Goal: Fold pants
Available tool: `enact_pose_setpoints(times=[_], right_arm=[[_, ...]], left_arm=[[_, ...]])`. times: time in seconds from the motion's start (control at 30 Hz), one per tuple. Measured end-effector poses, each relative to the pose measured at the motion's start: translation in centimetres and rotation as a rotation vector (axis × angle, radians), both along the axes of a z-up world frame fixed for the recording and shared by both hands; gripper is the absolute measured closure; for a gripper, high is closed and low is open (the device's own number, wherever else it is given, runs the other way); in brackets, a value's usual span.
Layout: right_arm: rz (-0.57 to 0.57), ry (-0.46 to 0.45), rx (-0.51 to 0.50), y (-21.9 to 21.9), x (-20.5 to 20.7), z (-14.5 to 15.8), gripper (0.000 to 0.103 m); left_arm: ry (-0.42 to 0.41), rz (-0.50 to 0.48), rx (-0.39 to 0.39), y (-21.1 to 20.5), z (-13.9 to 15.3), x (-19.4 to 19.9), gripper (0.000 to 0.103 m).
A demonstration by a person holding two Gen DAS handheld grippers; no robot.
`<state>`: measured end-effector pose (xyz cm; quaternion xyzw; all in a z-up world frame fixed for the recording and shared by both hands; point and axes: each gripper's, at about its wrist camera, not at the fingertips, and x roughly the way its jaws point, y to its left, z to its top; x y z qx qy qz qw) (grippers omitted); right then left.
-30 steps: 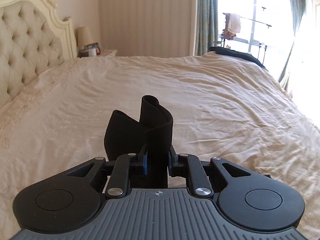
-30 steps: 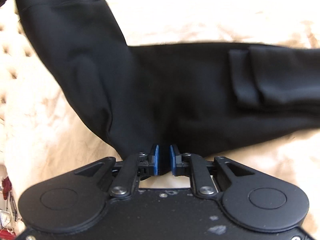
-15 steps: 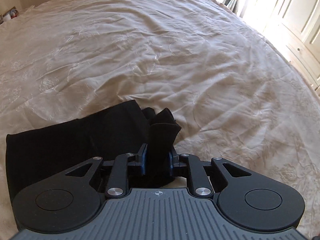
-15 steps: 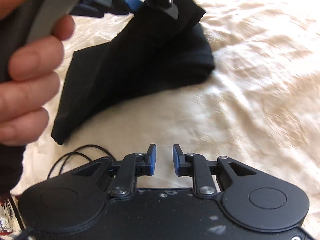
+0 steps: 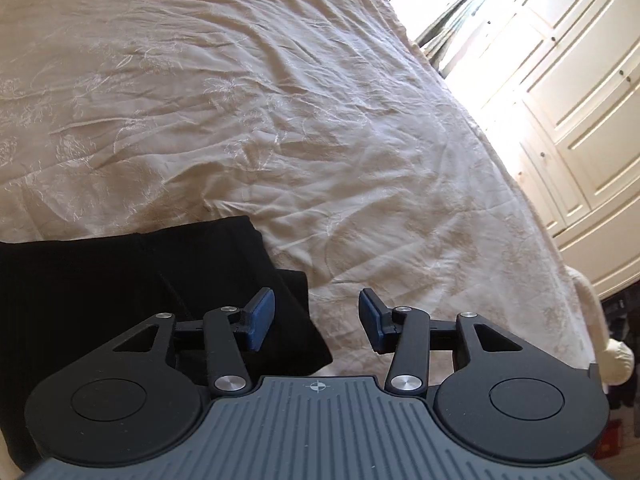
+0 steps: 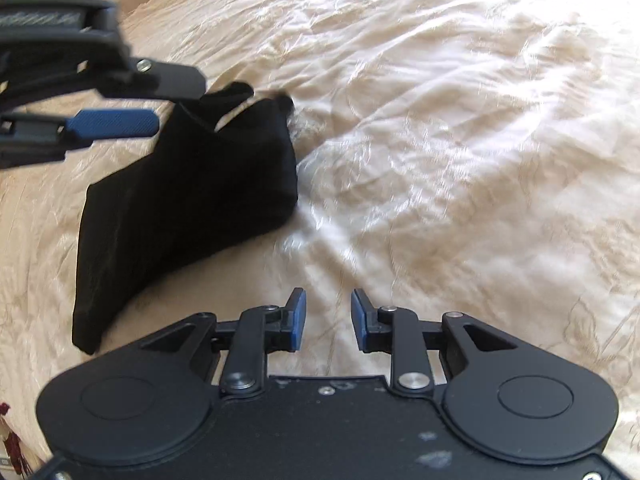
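- The cream bedspread (image 5: 320, 120) is stretching wide, wrinkled.
- The black pants (image 6: 188, 200) are lying folded on it.
- The left gripper (image 5: 316, 316) is hovering above their edge, fingers spread wide, empty.
- The right gripper (image 6: 328, 320) is hanging nearby, fingers apart, gripping nothing.

Wrinkled cream bedspread (image 5: 320, 120) with floral embroidery, cream panelled wardrobe doors (image 5: 580, 100) beside, green curtain (image 5: 460, 12) beyond.
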<state>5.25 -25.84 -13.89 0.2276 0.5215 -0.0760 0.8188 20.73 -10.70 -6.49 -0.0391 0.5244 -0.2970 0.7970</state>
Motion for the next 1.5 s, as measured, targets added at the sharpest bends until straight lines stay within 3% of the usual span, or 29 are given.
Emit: enact_pose_setpoints(times=[0.1,0.2,0.3,0.4,0.53,0.67,0.93,0.97,1.03,1.07,1.2,1.3,1.37,1.43,1.5], right_arm=[[-0.025,-0.015,-0.039,-1.2,2.0,0.8,0.075],[-0.051,-0.058,-0.077,-2.2,3.6,2.5,0.073],[-0.033,-0.115,-0.089,-2.3,5.4,4.1,0.069],[0.001,-0.170,-0.039,-1.6,7.9,5.3,0.065],[0.073,-0.156,0.013,0.0,11.3,3.6,0.063],[0.146,-0.081,-0.016,1.8,14.1,0.6,0.062],[0.188,0.003,0.023,2.2,15.9,-1.5,0.060],[0.191,-0.003,0.029,2.3,16.0,-1.2,0.063],[0.209,-0.022,-0.013,3.1,15.6,0.3,0.081],[0.214,-0.036,-0.020,3.3,15.1,1.3,0.096],[0.154,-0.097,0.010,3.4,11.6,4.6,0.097],[0.087,-0.023,0.001,3.3,9.2,3.0,0.096],[0.062,0.053,-0.028,3.1,8.5,0.6,0.092],[0.049,0.053,-0.041,2.8,7.8,0.2,0.083],[0.024,0.008,-0.025,2.3,7.4,0.7,0.061]], left_arm=[[-0.026,0.018,-0.028,0.2,0.8,0.6,0.058],[-0.079,0.083,-0.002,2.1,1.9,1.0,0.058],[-0.078,0.166,0.096,5.4,1.3,1.9,0.057],[-0.047,0.229,0.226,9.6,-0.8,2.8,0.057],[0.065,0.306,0.342,15.4,-4.7,3.2,0.057],[0.244,0.332,0.368,19.7,-9.1,2.5,0.056],[0.260,0.387,0.314,22.0,-9.6,1.7,0.050],[0.253,0.390,0.316,22.0,-9.4,1.7,0.050],[0.231,0.392,0.325,22.0,-8.7,1.8,0.050],[0.219,0.391,0.329,22.0,-8.4,1.8,0.050],[0.157,0.379,0.328,21.9,-6.7,1.7,0.050],[0.136,0.353,0.324,21.3,-6.1,1.9,0.050],[0.149,0.323,0.343,20.8,-6.5,2.1,0.050],[0.158,0.306,0.364,20.5,-6.8,2.2,0.050],[0.154,0.302,0.359,20.1,-7.0,2.0,0.050]])
